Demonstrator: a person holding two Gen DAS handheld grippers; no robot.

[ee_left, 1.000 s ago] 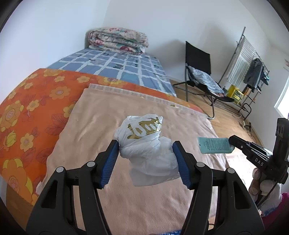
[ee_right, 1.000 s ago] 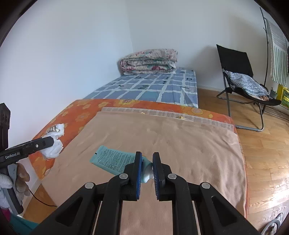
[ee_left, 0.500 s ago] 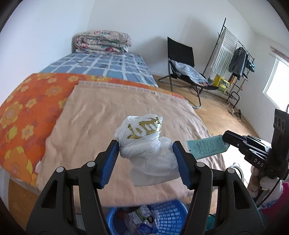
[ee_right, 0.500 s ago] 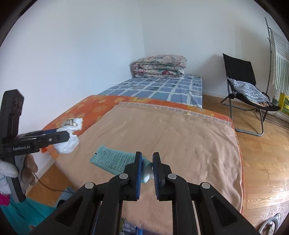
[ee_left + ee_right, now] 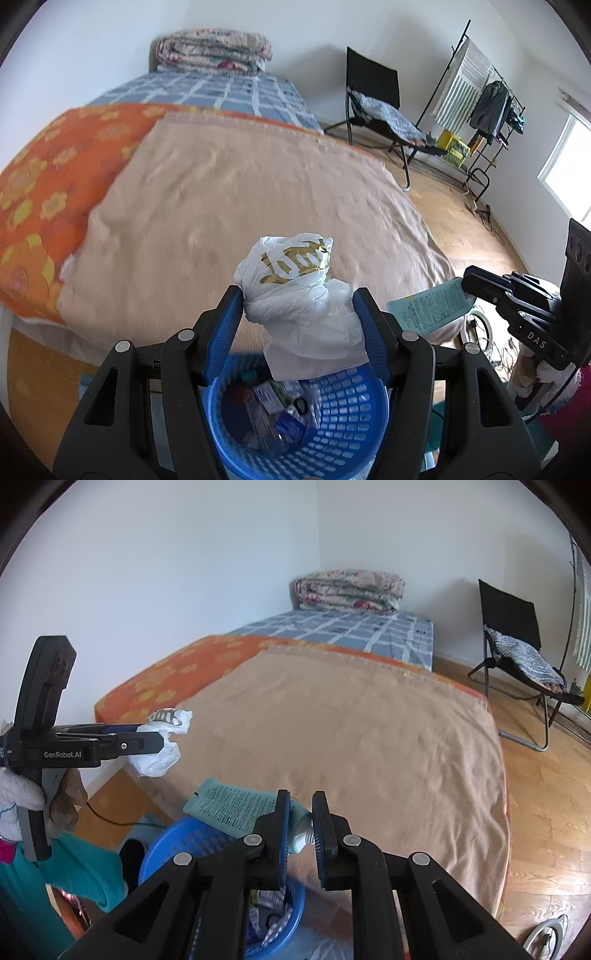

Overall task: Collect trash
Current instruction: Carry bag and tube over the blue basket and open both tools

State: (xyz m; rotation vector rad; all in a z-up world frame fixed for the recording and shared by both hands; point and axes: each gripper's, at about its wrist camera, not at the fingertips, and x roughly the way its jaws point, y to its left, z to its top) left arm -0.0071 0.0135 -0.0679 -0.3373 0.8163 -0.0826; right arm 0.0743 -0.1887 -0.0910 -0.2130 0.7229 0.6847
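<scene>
A bed (image 5: 236,192) fills most of both views, covered by a tan blanket (image 5: 351,731) over an orange flowered sheet (image 5: 48,173), with a folded quilt (image 5: 212,48) at its far end. A black folding chair (image 5: 517,627) stands on the wood floor beside it. At the near foot of the bed sits a blue plastic basket (image 5: 332,417) with a perforated wall; inside it lie several crumpled wrappers and small packets (image 5: 275,406), too jumbled to name singly. The left gripper (image 5: 299,308) has its blue-padded fingers clamped on a crumpled white plastic bag (image 5: 295,291) with gold print, held above the basket's opening. The right gripper (image 5: 298,821) has its fingers closed on the cap end of a teal tube (image 5: 236,806), which hangs over the basket's rim (image 5: 166,834).
</scene>
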